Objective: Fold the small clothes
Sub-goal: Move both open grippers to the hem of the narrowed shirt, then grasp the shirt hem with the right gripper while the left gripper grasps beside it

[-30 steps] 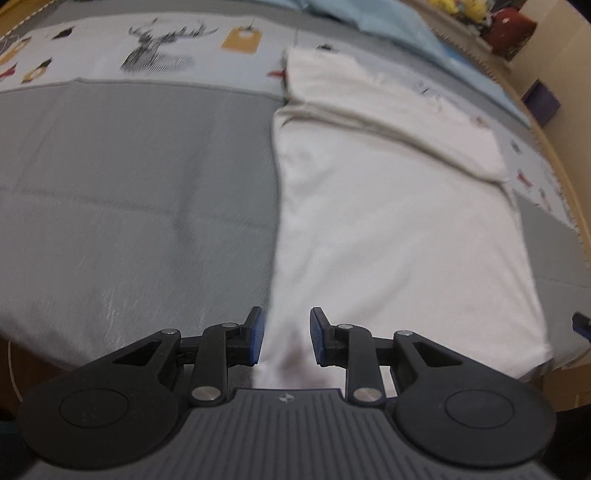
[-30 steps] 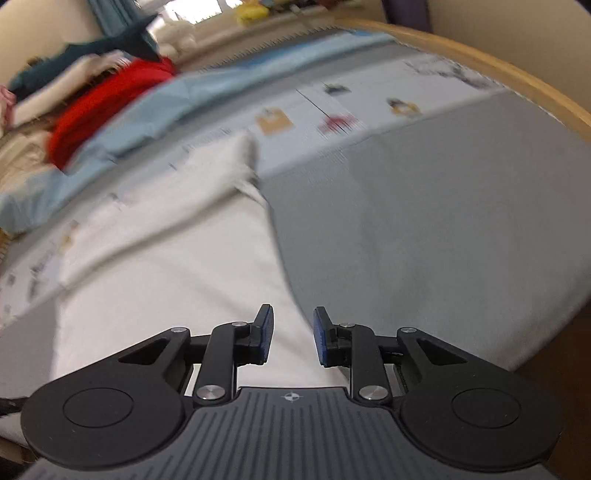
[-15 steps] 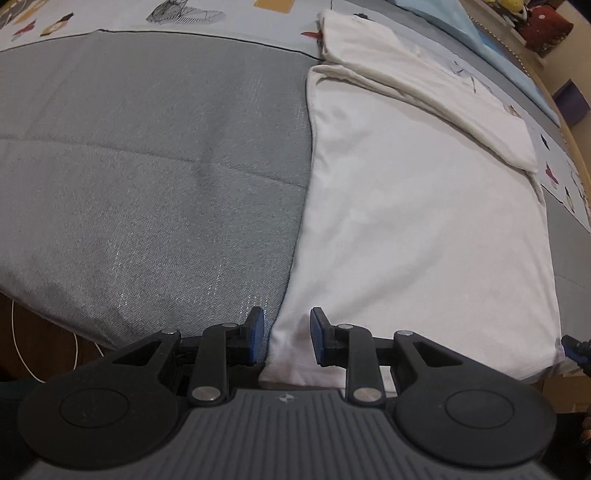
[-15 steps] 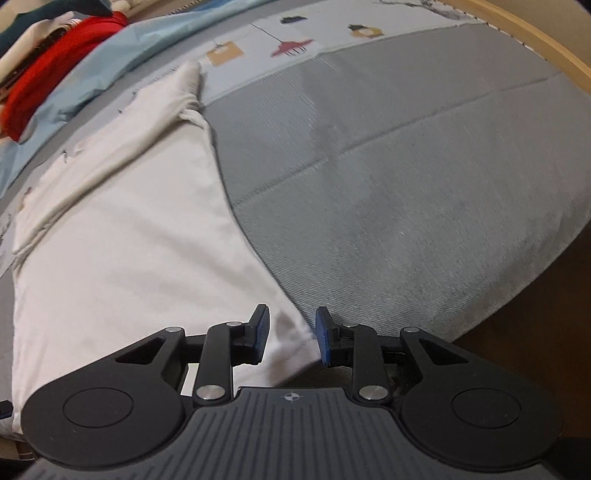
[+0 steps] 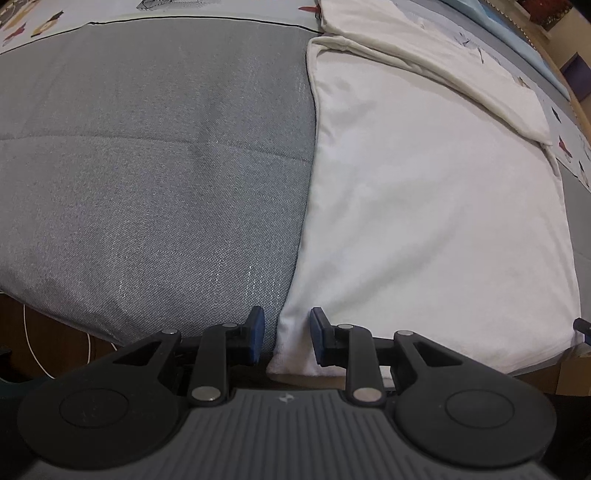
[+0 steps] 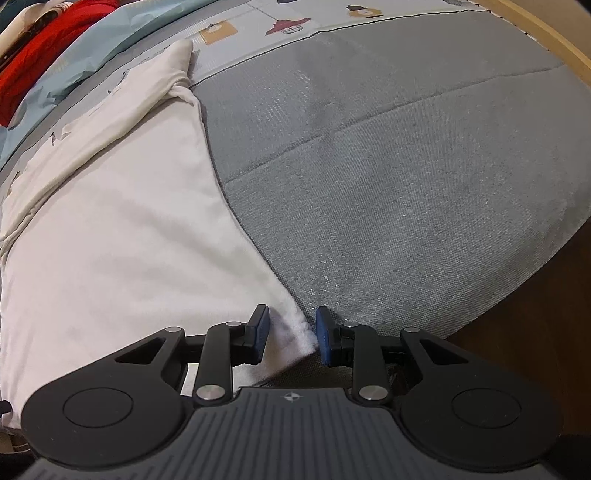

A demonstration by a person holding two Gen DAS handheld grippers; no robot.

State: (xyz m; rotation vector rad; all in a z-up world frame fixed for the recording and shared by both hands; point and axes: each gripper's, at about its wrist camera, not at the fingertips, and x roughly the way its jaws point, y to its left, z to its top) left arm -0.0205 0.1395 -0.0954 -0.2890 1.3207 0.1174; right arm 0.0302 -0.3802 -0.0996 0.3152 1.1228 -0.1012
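Two tools point steeply down at the near edge of a bed. The left tool has its blue pads spread a little, and the near left corner of a white garment lies between them. The pads do not press on the cloth. The right tool is spread a little too, and its jaws are opening. The near right corner of the same white garment sits between its pads, and they do not squeeze it.

The garment lies flat on the grey bed cover. Its long way runs from the tools toward the far side of the bed. Its hem is at the near edge. At the far end a sleeve is folded across the top.

Past the grey part, the cover has a pale strip with small pictures of lamps and tags. No words can be read there. Red clothes lie far off at the top left in the right wrist view.
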